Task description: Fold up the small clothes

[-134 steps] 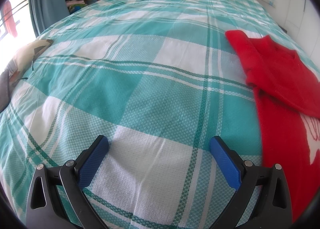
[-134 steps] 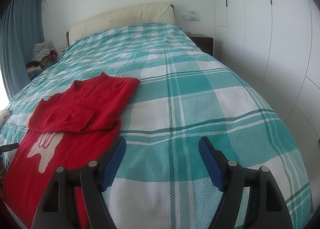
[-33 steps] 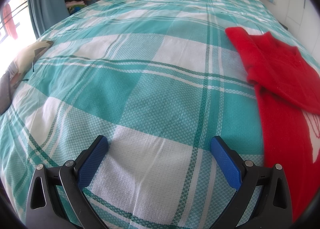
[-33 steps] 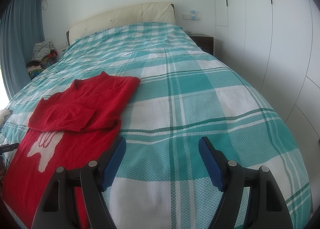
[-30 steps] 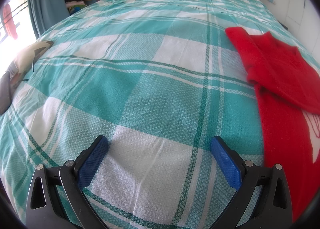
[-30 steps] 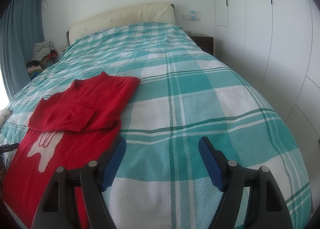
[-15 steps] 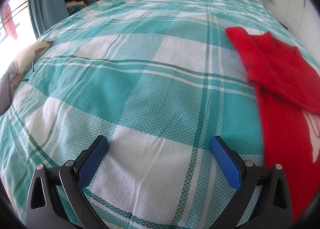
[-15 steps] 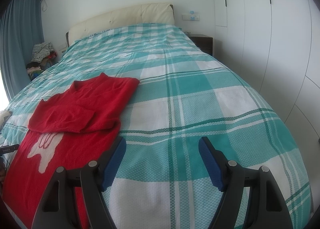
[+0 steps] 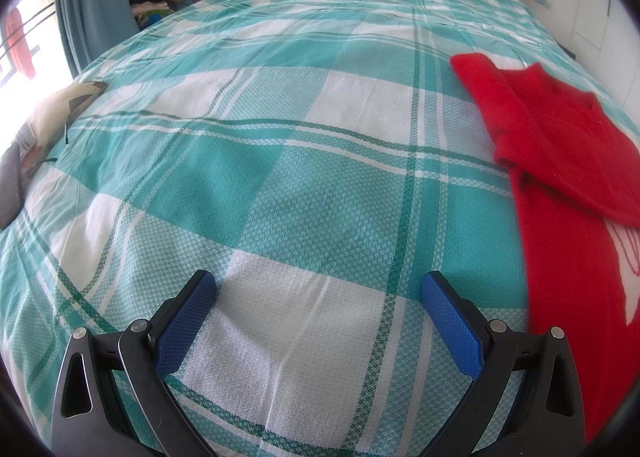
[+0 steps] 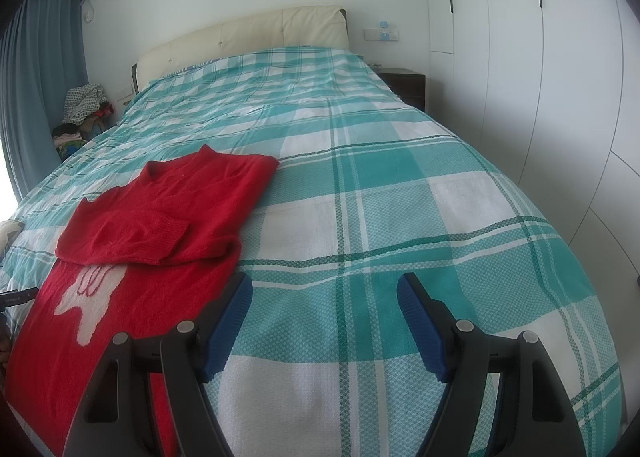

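At the bottom of the left wrist view, the left gripper (image 9: 316, 293) hangs with its blue-padded jaws spread wide over bare bedspread, pinching nothing. The right gripper (image 10: 324, 297), low in its own view, is spread as well and empty. Between the two lies the red knitted sweater with a white motif (image 10: 160, 233), partly folded, sleeves turned in across its chest, flat on the teal-and-white checked bedspread (image 9: 280, 161). It fills the right edge of the left view and the lower left of the right view.
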